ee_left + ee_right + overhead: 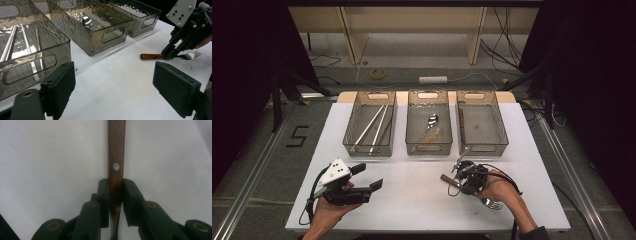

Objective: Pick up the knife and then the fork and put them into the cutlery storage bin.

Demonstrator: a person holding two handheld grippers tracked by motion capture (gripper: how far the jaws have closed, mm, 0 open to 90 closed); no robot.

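Right gripper point(460, 181): lower right, we see its jaws clamped on the fork point(116, 162) handle.
Left gripper point(368, 178): lower left, jaws wide, holding nothing.

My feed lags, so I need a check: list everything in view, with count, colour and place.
bins: three, clear smoky, in a row at the table's far side
table: one, white
chopsticks: several, silver, left bin
spoon: one, silver, middle bin
wooden-handled utensil: one, brown, right bin
fork: one, brown wooden handle with steel tines, on the table at near right
left gripper: black, open, above the table
right gripper: black, shut on the fork's handle
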